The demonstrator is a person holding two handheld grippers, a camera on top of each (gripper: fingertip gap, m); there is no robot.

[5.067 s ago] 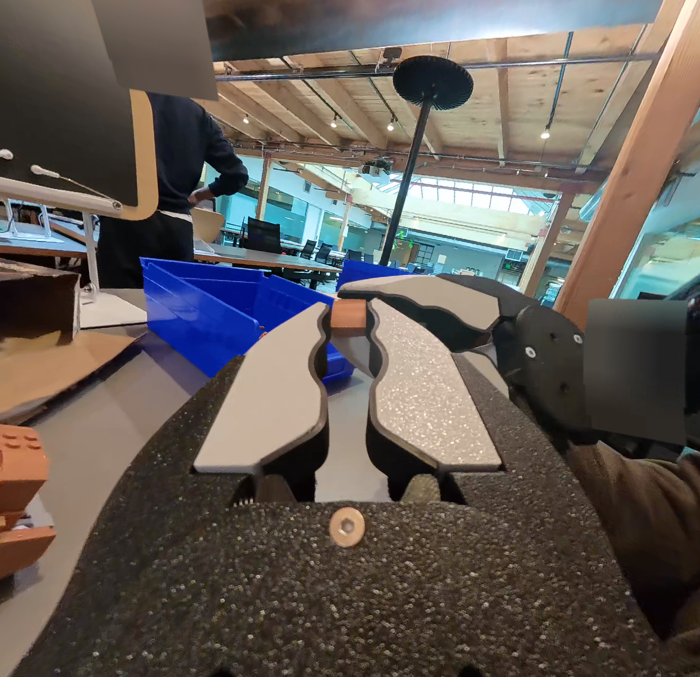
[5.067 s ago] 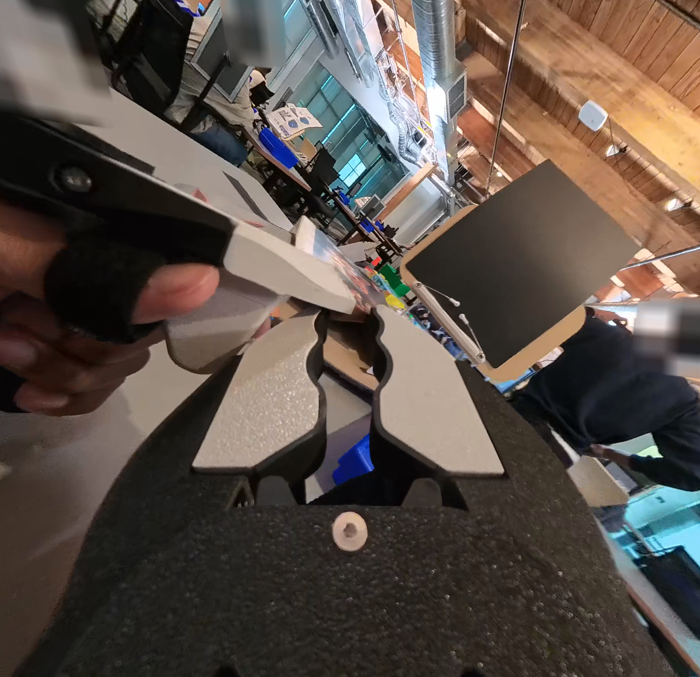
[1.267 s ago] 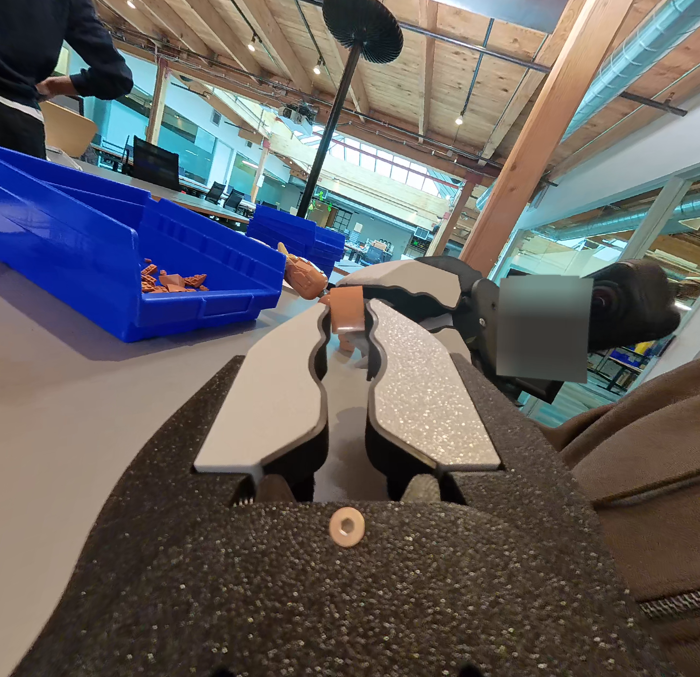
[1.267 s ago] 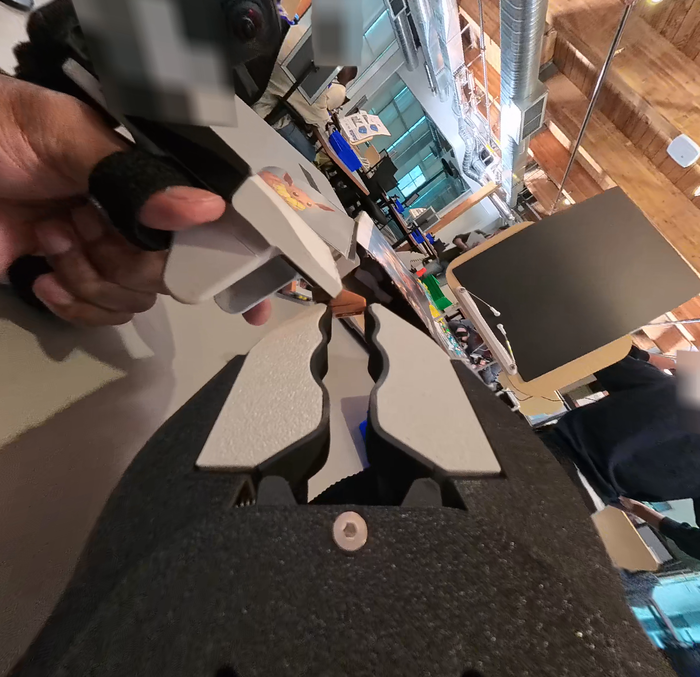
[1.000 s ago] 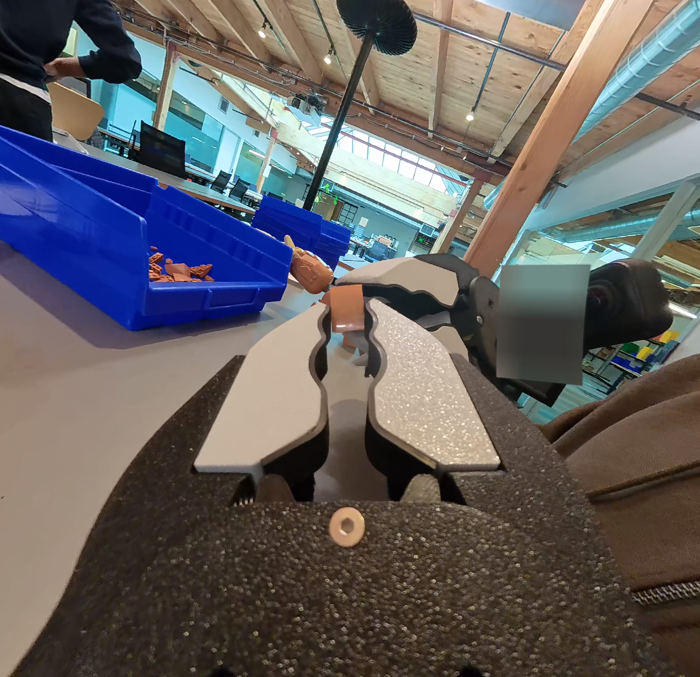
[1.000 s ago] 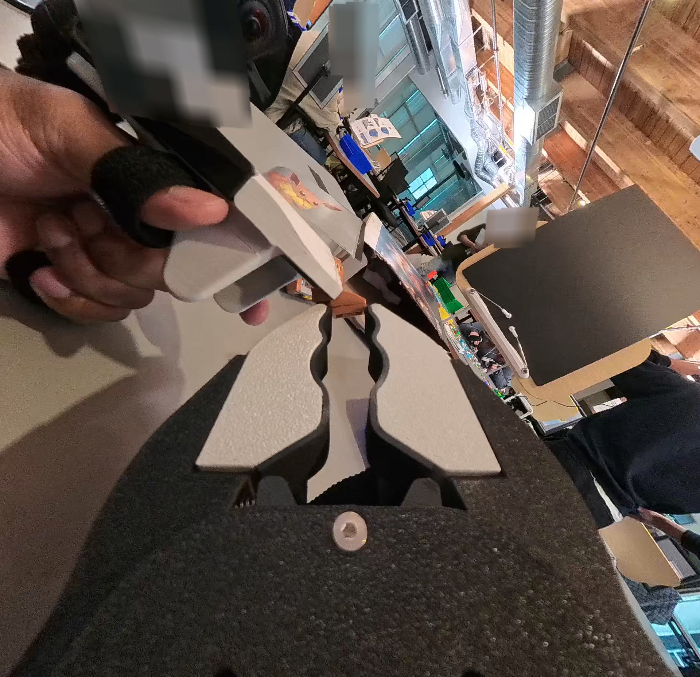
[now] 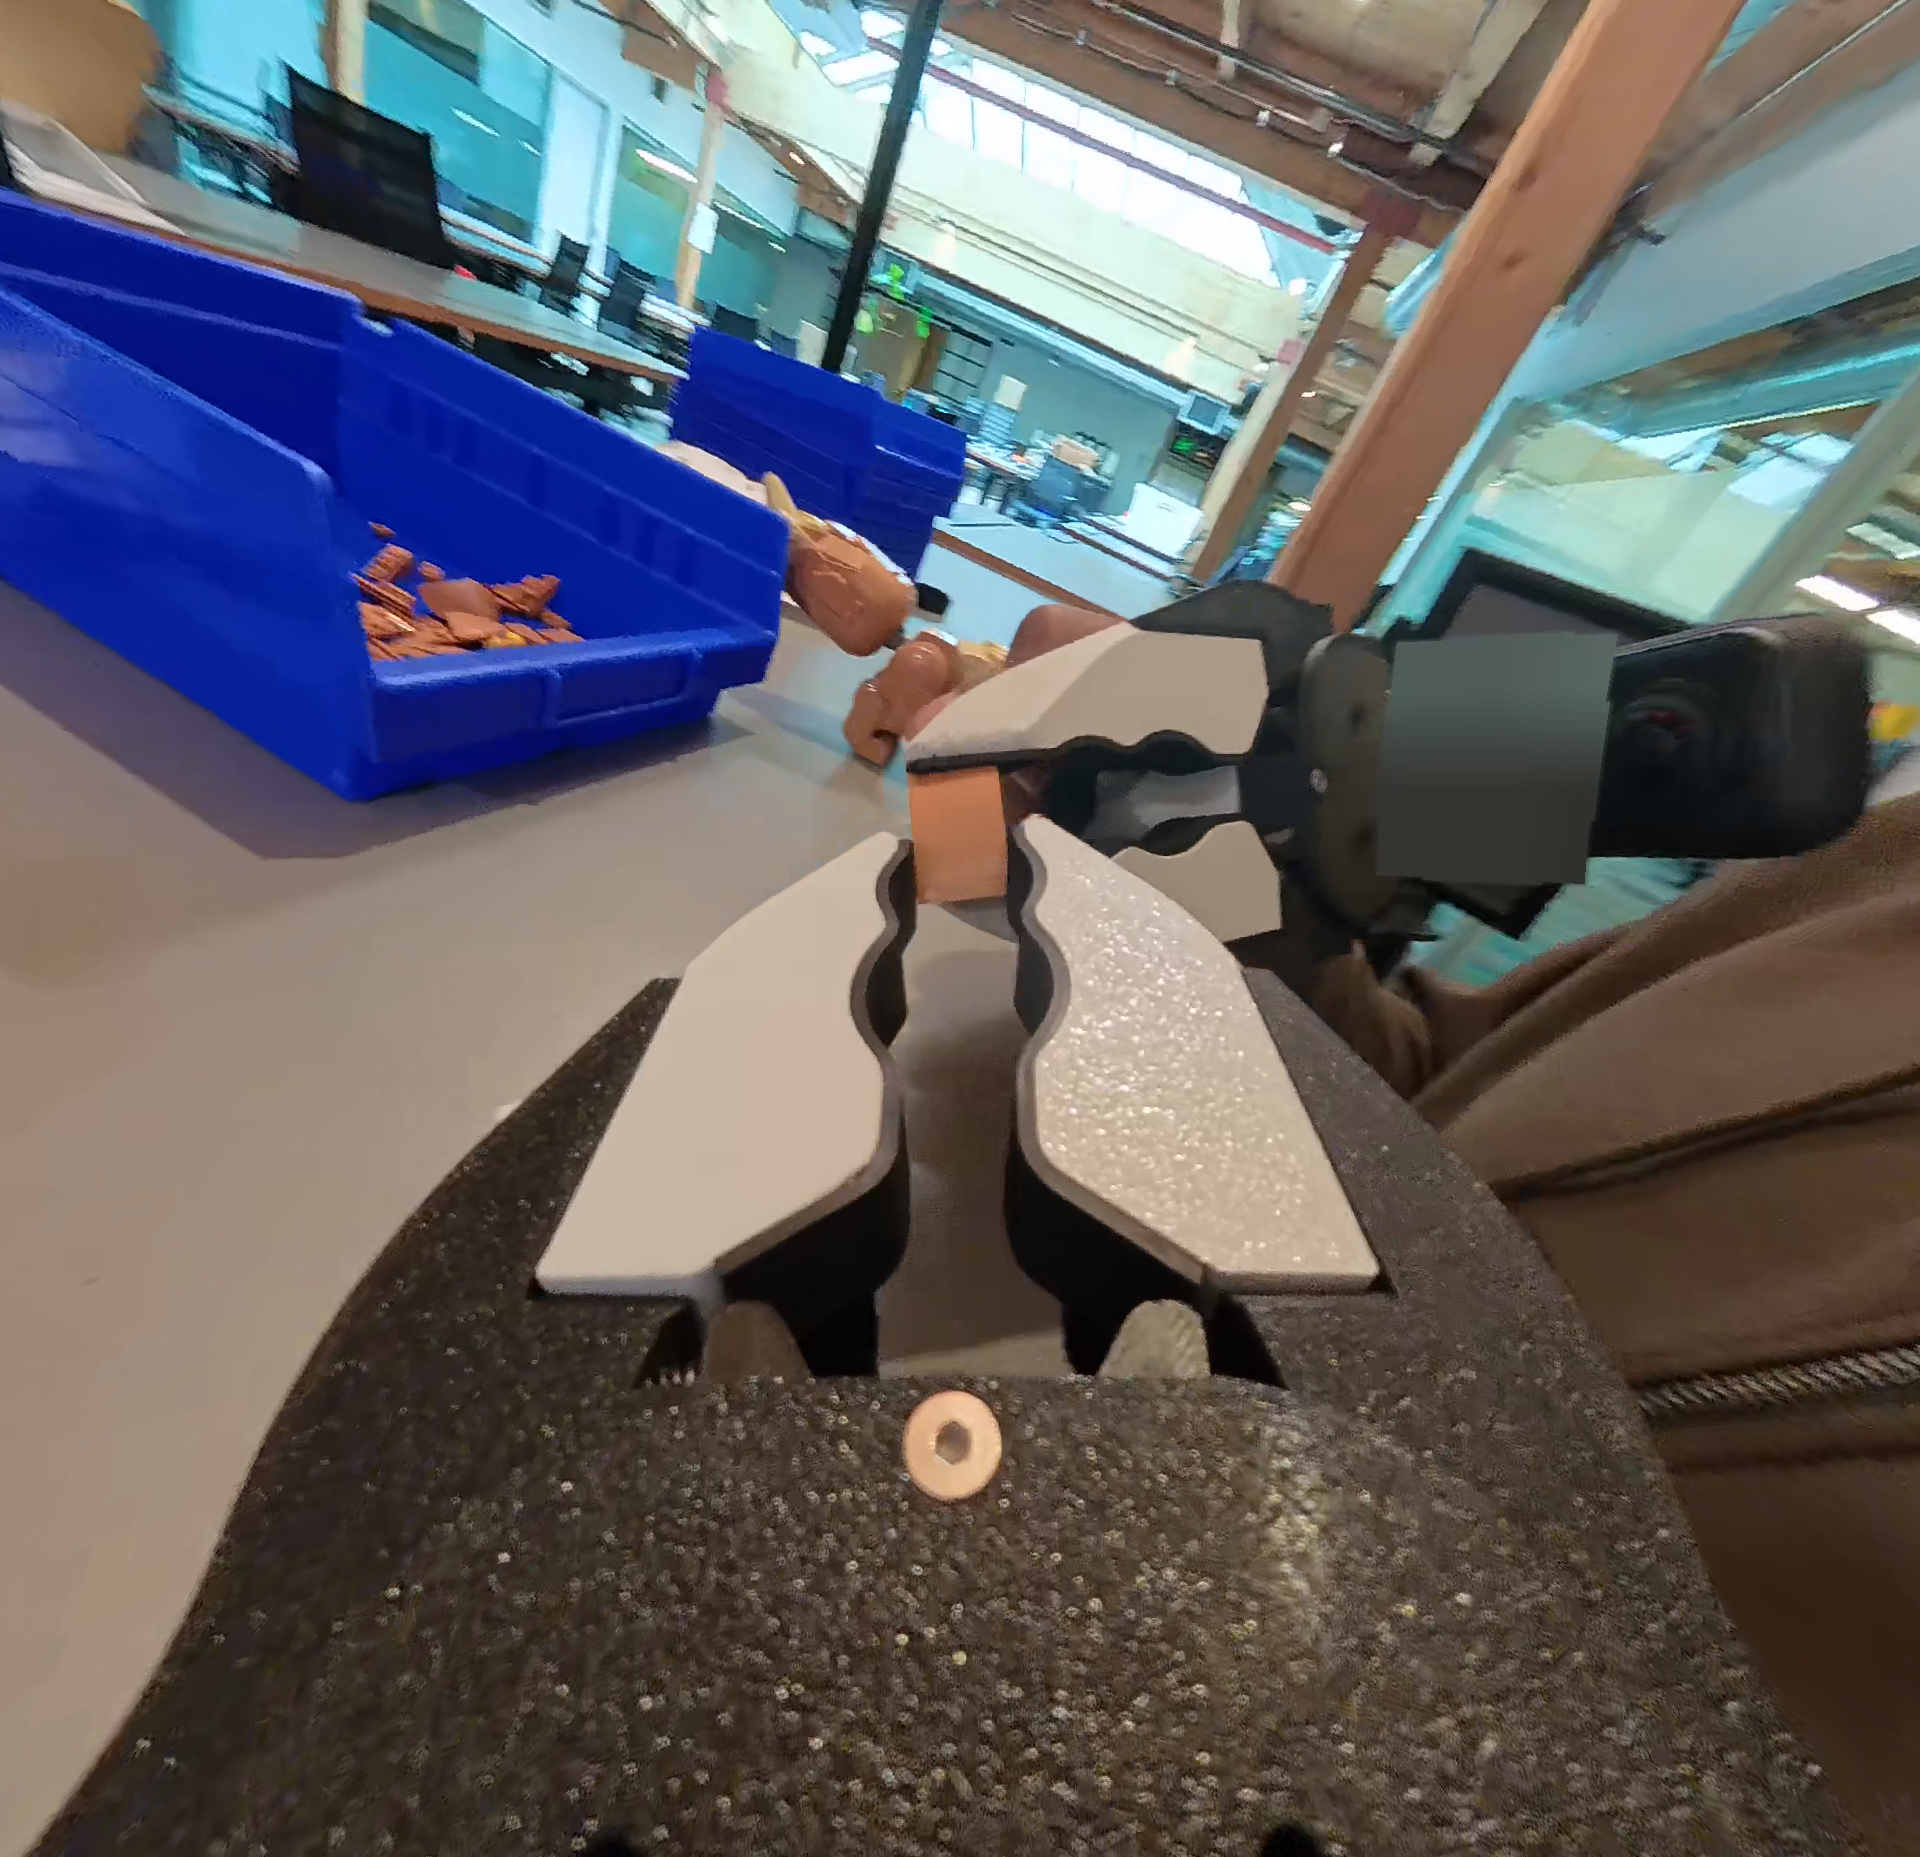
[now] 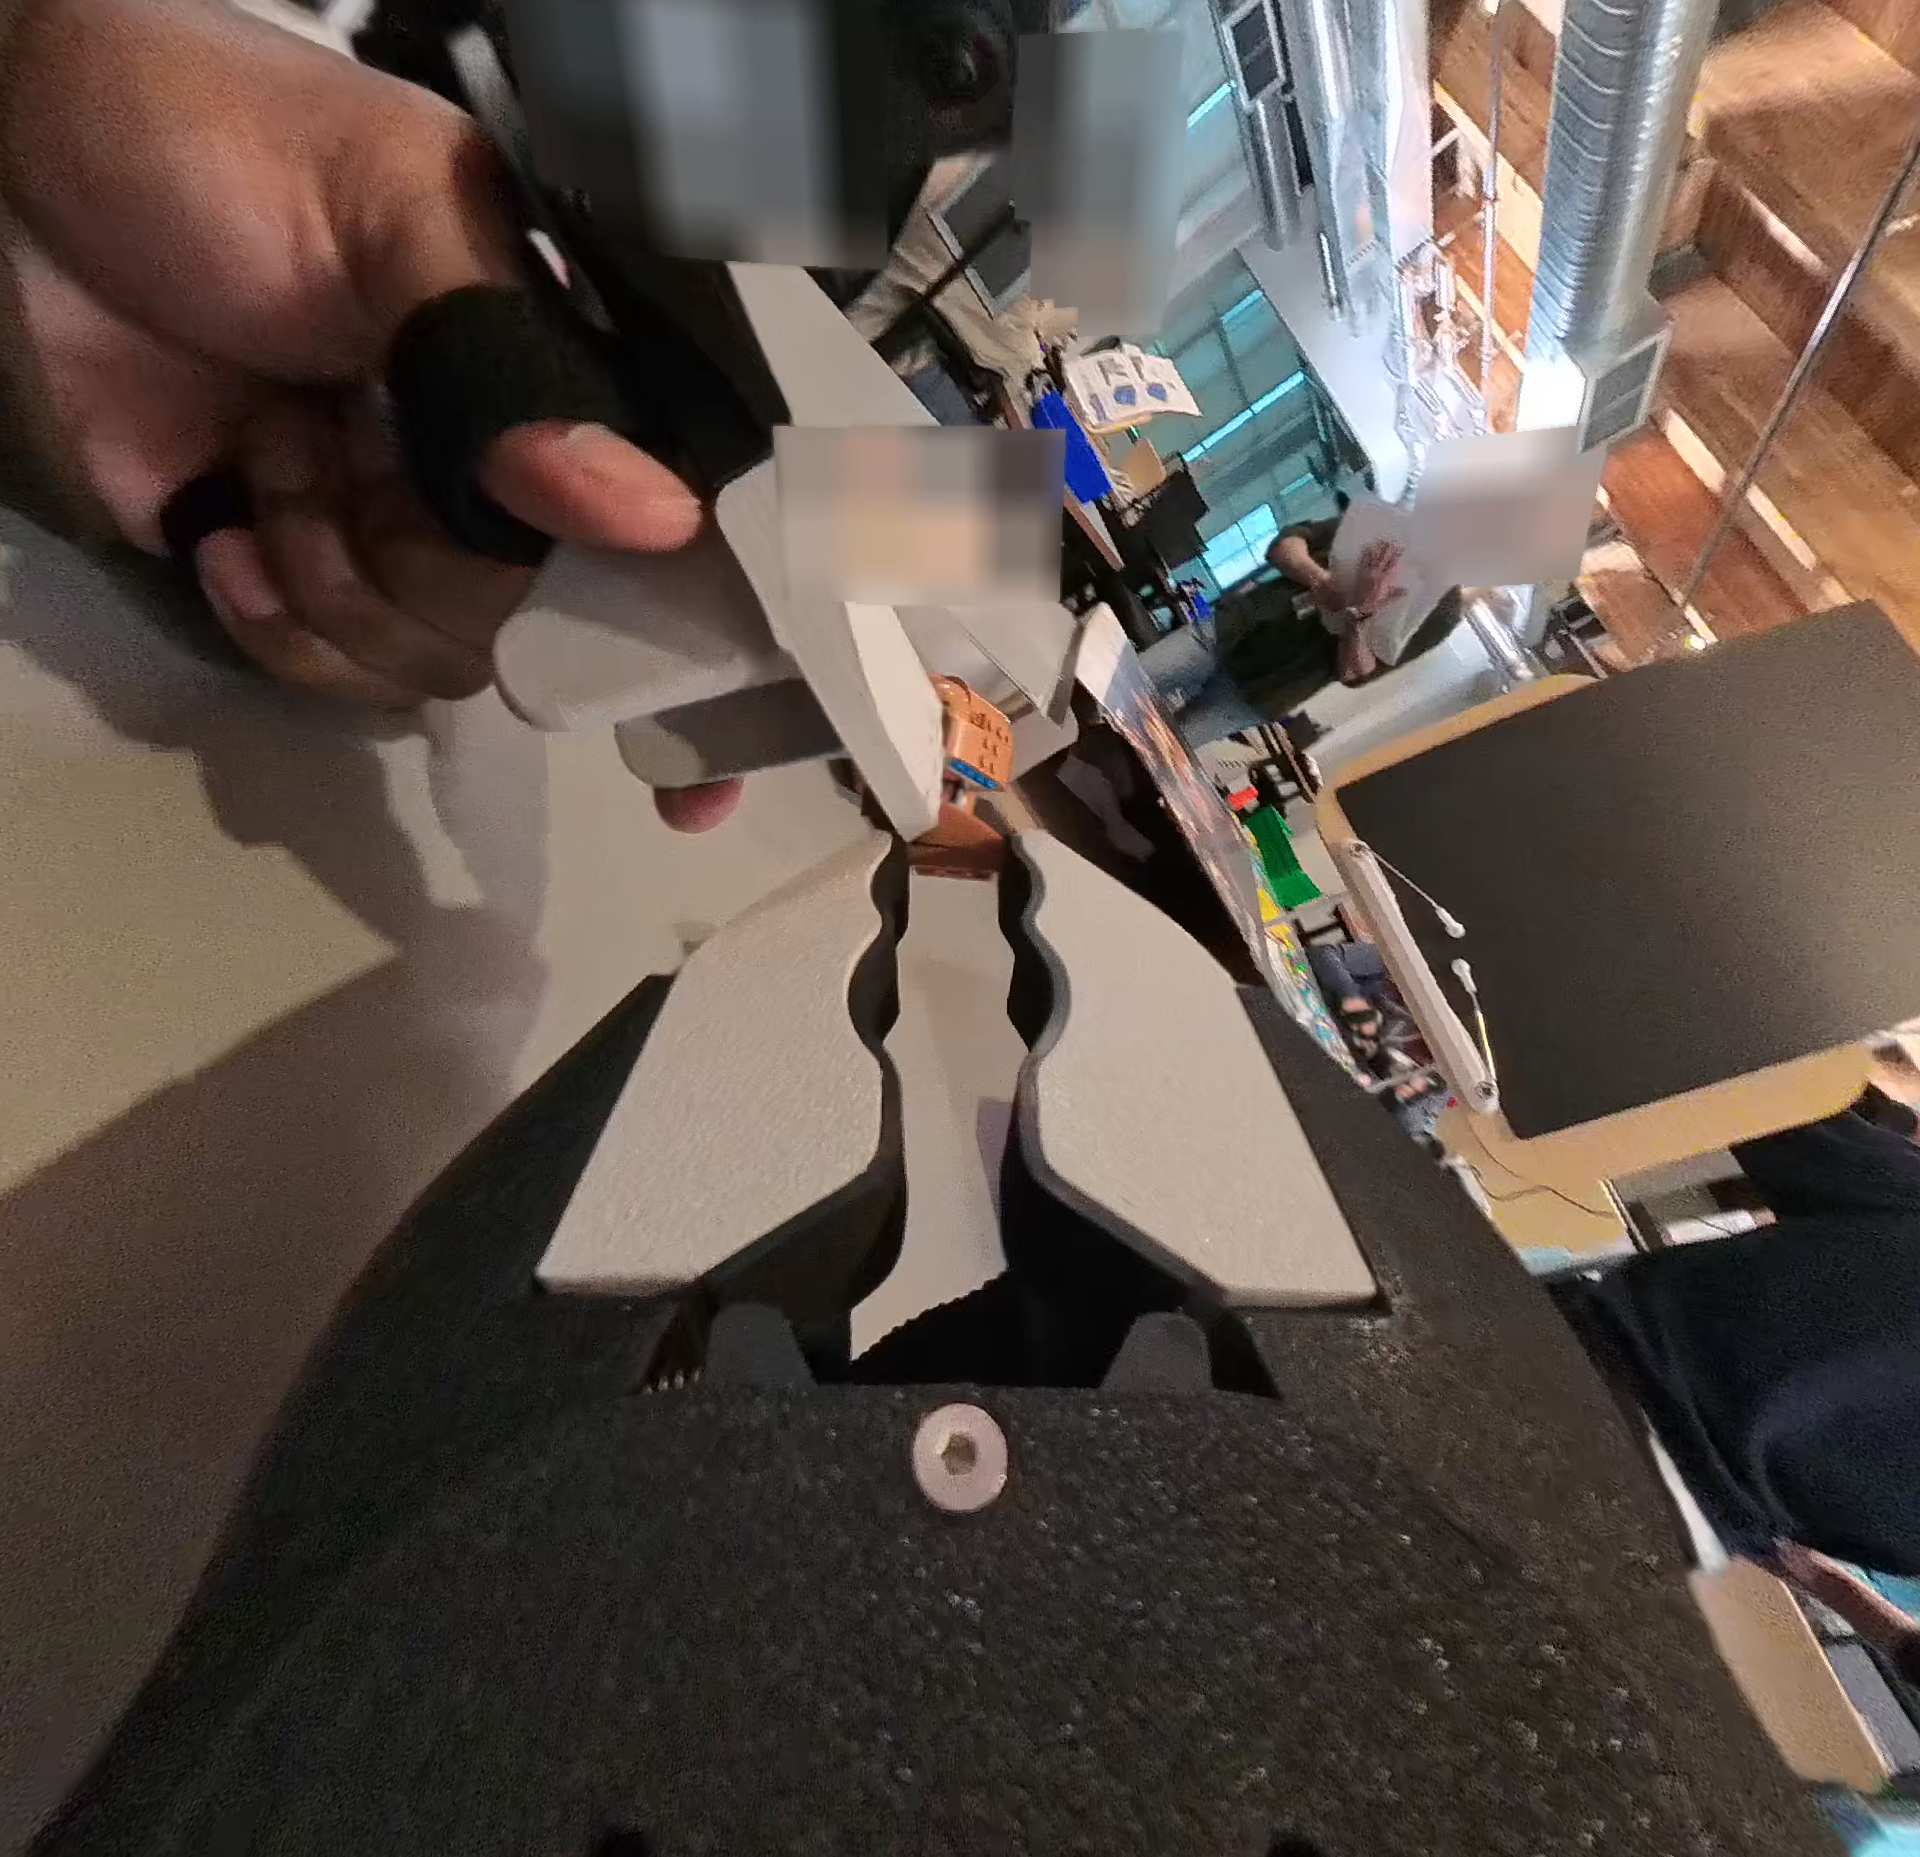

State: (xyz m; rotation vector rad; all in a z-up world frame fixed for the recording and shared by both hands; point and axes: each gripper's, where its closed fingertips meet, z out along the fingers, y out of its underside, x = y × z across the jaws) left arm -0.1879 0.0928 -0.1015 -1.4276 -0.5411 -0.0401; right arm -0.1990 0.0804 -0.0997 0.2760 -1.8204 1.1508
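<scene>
We saw the left gripper (image 7: 958, 857) clamped on a small brown brick piece (image 7: 956, 839) at its fingertips, held above the grey surface (image 7: 312, 976). The right gripper (image 7: 997, 768) met it from the side, its upper finger lying over the top of the same piece; in the right wrist view the right gripper (image 8: 951, 857) was closed on a brown studded piece (image 8: 961, 794), with the left gripper's grey fingers (image 8: 831, 685) crossing just above it. We could not tell whether the two grippers gripped one joined piece or two separate ones. A hand (image 8: 239, 353) gripped the left tool. Toward the far left edge of the surface sat a blue bin (image 7: 582, 664) with loose brown pieces (image 7: 447, 612) inside. Beside the bin's near corner lay a brown figure-like assembly (image 7: 862, 612), apart from both grippers.
</scene>
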